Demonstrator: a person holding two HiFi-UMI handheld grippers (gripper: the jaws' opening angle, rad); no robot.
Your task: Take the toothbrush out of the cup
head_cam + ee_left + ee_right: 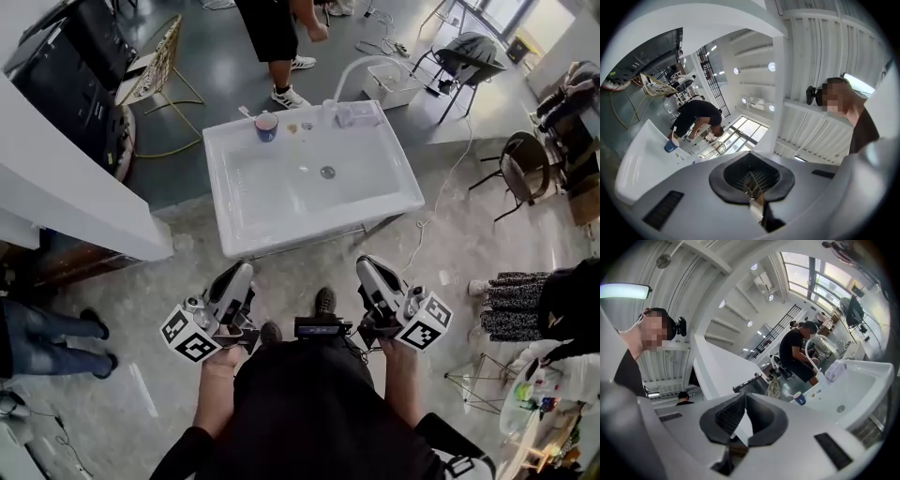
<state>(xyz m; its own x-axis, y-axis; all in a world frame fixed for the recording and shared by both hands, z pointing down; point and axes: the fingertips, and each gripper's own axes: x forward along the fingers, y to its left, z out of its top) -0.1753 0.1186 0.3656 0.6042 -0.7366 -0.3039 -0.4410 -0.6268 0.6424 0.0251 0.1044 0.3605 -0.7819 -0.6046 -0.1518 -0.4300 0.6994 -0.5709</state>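
Right now I'm holding my left claw [241, 273] and right claw [369, 266] shut and empty, the toothbrush [246, 112] leaning in its cup [266, 127] well ahead, nearer the left.

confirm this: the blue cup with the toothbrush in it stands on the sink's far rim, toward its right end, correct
Not quite. The head view shows the blue cup, with the toothbrush in it, standing on the sink's far rim toward its left end, not its right.
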